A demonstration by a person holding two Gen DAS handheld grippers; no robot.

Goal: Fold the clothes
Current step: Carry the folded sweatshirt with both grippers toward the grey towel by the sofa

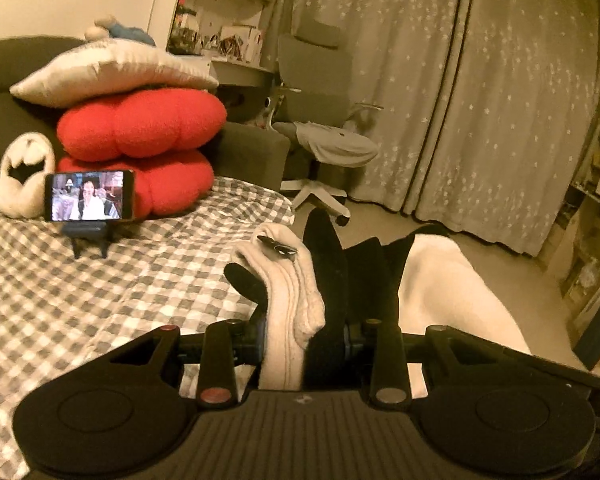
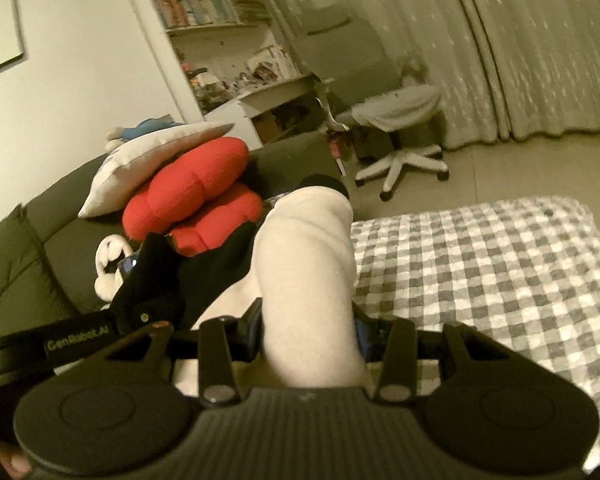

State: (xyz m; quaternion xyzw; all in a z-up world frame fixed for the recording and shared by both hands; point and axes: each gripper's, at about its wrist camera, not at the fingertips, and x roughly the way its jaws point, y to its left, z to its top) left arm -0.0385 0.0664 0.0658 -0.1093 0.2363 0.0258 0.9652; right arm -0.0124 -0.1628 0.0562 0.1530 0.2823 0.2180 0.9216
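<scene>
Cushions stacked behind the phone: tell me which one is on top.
The white cushion is on top. It is flat and pale, lying across the two puffy red cushions stacked under it.

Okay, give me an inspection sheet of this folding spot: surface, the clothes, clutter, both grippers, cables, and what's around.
Surface: grey-and-white checked bedspread, wrinkled.
Job's things: white garment with black parts, lifted off the bed, held by both grippers.
Clutter: phone on a stand with its screen lit; two red cushions stacked, white pillow on top; a white plush toy beside the phone.
Grippers: left gripper shut on the garment; right gripper shut on the garment.
Cables: nothing seen.
Surroundings: office chair, star-patterned curtains, bookshelf.
</scene>
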